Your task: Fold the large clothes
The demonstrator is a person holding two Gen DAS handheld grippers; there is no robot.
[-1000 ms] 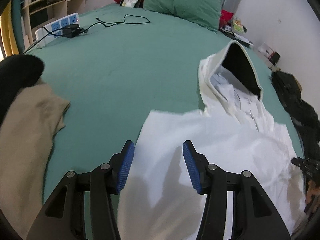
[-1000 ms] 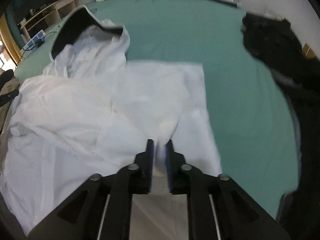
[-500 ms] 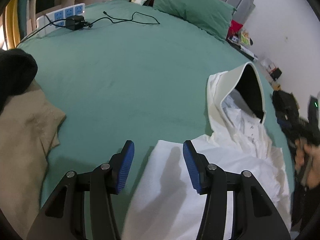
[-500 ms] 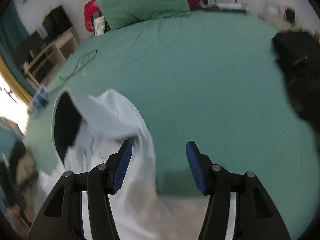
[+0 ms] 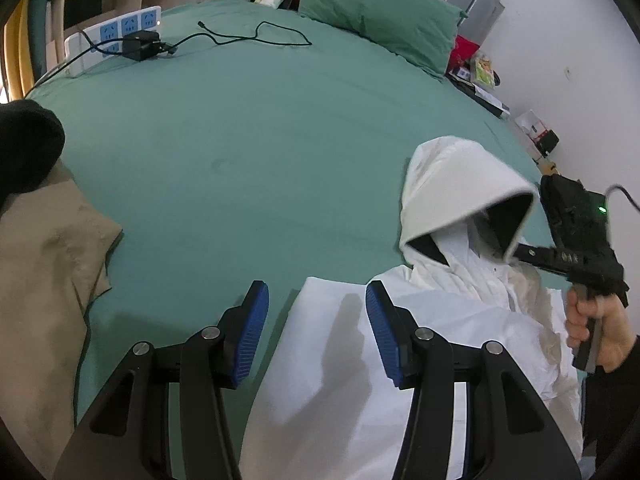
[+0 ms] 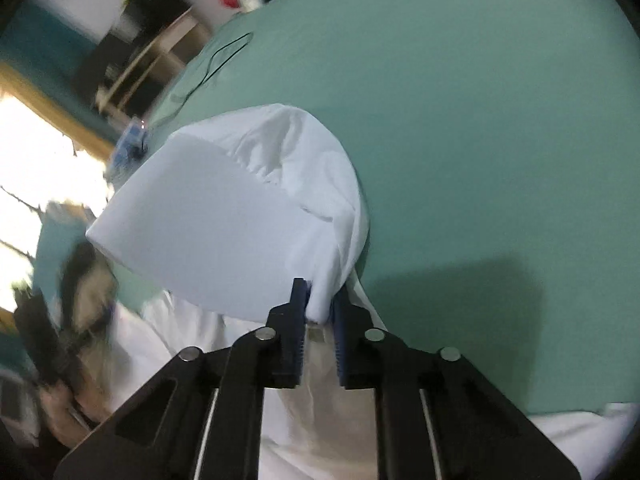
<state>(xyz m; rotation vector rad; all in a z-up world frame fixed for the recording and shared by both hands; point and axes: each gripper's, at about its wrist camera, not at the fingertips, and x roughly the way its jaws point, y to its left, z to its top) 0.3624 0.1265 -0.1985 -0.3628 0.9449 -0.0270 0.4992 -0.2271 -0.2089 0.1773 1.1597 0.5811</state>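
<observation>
A white hooded jacket lies on the green bed. Its hood stands lifted, dark lining showing. My left gripper is open and empty, hovering over the jacket's near left corner. My right gripper is shut on the rim of the hood and holds it up above the bed. In the left wrist view the right gripper's body shows at the right, reaching into the hood opening.
A tan garment and a dark one lie at the bed's left edge. A power strip with charger and cable sits far left. A green pillow is at the headboard. Shelves stand beyond the bed.
My right gripper let go of the jacket body, opened, moved to the hood and shut on its rim, lifting it. The left gripper drew back toward the jacket's near corner, still open.
</observation>
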